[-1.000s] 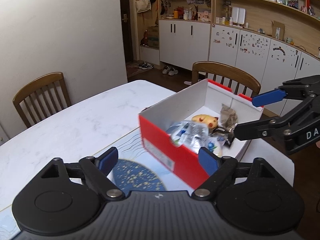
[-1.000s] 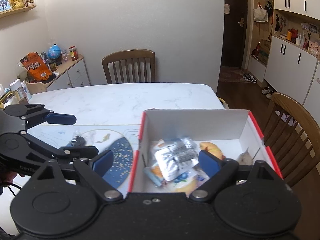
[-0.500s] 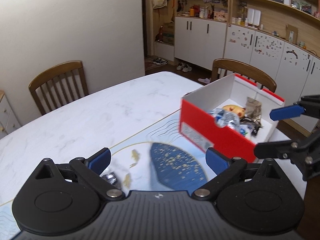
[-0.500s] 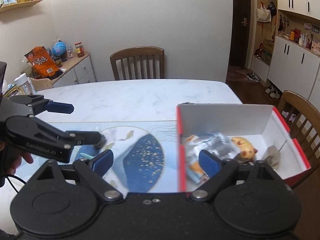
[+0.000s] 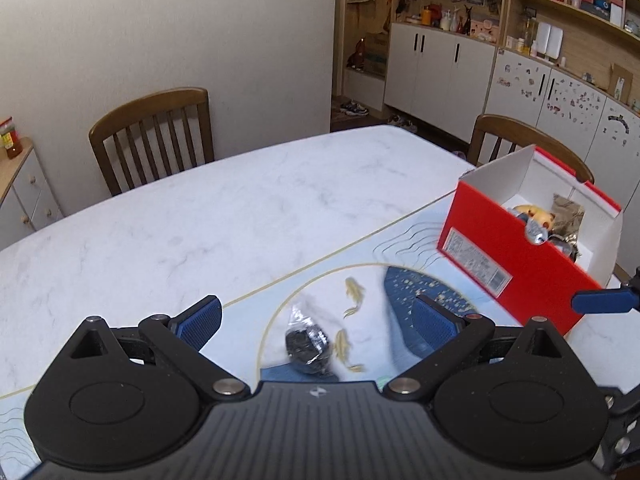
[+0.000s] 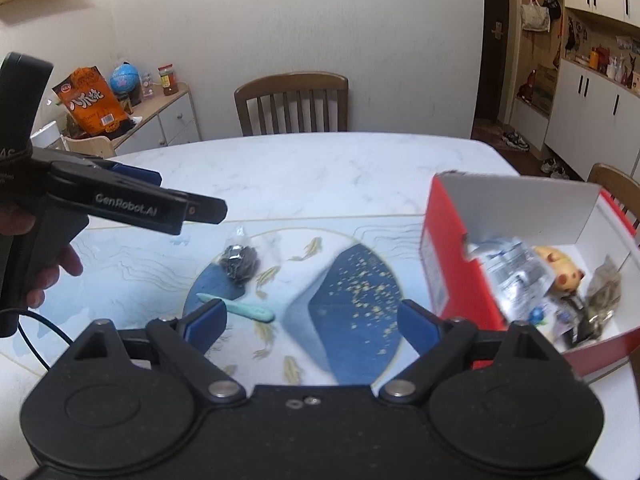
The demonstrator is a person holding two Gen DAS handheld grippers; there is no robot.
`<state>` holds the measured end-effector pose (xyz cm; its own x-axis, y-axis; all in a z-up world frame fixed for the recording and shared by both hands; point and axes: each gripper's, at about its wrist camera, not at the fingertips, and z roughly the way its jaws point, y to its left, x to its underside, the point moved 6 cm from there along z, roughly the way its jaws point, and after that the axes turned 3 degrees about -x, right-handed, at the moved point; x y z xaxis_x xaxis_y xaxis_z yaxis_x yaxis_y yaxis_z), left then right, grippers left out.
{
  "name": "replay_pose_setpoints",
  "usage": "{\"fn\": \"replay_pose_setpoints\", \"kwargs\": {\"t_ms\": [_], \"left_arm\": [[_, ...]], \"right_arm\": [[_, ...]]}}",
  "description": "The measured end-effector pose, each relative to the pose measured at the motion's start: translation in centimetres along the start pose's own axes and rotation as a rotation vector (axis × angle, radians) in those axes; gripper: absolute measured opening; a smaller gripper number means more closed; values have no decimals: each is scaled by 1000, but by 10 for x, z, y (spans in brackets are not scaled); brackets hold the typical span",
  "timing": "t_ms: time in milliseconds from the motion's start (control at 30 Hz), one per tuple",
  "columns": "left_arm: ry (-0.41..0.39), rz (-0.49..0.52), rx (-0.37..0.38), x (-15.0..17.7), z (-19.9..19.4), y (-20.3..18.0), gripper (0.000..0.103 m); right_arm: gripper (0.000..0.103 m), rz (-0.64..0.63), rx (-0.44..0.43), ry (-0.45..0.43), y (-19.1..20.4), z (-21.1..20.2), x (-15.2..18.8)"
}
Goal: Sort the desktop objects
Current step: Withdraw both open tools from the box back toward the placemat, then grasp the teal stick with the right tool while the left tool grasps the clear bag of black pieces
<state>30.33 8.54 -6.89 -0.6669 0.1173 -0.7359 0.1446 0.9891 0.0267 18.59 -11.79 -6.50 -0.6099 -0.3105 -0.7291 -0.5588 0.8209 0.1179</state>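
A small dark packet in clear wrap [image 5: 308, 344] lies on the blue fish-pattern mat [image 5: 400, 288]. It sits just below my left gripper [image 5: 316, 320], which is open with nothing gripped. In the right wrist view the same packet [image 6: 240, 260] lies beyond a teal stick-shaped item [image 6: 240, 310]. My right gripper [image 6: 314, 320] is open and empty above the mat [image 6: 348, 300]. The left gripper [image 6: 192, 194] hangs at the left, above the packet. The red box [image 6: 452, 264] holds a silver foil pack [image 6: 512, 272], a yellow plush toy [image 6: 564, 270] and a brown packet [image 6: 604, 292].
The red box [image 5: 512, 256] stands at the table's right end, with a wooden chair [image 5: 528, 136] behind it. Another chair [image 6: 292, 104] stands at the far side. A low cabinet [image 6: 160, 120] with an orange snack bag [image 6: 90, 100] is at the left. A hand [image 6: 44, 268] holds the left gripper.
Both grippers have swung left, away from the red box and out over the mat. The dark packet has come into view under the left gripper, whose jaws stand slightly wider.
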Motion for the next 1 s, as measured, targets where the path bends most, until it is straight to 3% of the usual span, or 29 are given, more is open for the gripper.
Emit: {"fn": "replay_pose_setpoints", "kwargs": {"t_ms": [600,1000], "left_arm": [[71,-30,26,15,51,24,103],[75,-41,-3,18,65,46,103]], "right_arm": [[92,12,-14,38,59,68,17],[92,39,30,65,71,121,16]]}}
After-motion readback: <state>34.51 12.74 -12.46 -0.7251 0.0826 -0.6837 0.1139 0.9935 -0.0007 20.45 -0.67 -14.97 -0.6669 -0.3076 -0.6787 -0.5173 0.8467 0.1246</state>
